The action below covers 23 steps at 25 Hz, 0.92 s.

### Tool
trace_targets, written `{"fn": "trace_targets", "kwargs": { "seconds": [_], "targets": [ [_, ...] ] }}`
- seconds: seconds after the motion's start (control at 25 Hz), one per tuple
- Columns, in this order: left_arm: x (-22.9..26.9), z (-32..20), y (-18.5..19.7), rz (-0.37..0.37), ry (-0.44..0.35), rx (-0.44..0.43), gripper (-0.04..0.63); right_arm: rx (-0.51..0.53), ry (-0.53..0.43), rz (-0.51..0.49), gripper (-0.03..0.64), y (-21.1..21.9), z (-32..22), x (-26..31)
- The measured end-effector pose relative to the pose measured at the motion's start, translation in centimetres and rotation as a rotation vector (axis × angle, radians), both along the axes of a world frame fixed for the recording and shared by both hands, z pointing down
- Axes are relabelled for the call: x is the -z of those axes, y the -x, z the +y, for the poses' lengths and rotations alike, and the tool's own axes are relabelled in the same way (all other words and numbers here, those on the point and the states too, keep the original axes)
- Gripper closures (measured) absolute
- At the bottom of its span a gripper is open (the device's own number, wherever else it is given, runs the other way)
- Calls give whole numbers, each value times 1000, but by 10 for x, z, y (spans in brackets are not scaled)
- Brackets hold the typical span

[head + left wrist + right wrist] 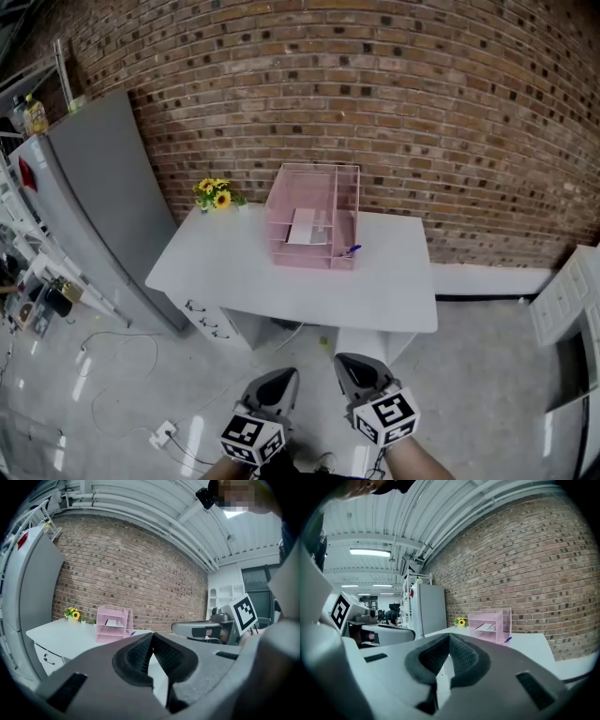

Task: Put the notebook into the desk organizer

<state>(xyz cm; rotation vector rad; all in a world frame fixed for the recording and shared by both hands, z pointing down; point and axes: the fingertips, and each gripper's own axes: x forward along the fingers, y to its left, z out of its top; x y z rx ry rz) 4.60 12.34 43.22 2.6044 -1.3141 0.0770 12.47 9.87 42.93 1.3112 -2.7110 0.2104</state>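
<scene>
Left gripper [278, 380] and right gripper [356, 373] hang low, well short of the desk [244, 272], each claw pressed together on nothing, likely because there's nothing to carry. Further back, the notebook [307, 227] lies flat on a shelf inside the pink organizer [347, 187], so the job looks done.

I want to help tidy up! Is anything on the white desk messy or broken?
Nothing looks broken or spilled. The pink wire desk organizer stands upright on the white desk, with a white notebook lying inside. Only a small blue pen pokes out at its front right corner.
</scene>
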Motion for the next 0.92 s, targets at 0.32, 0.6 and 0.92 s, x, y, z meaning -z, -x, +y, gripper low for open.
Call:
{"fn": "trace_targets", "kwargs": {
  "seconds": [0.32,0.6,0.92],
  "targets": [
    [2,0,-5,-3,-1,-1,591,-2,3,-1,614,-5,1,1],
    [4,3,-8,-11,-8,-2,591,5,-5,-3,614,-6,2,3],
    [7,6,-12,-12,-11,-5,591,4,-5,0,614,-9,5,5]
  ]
}}
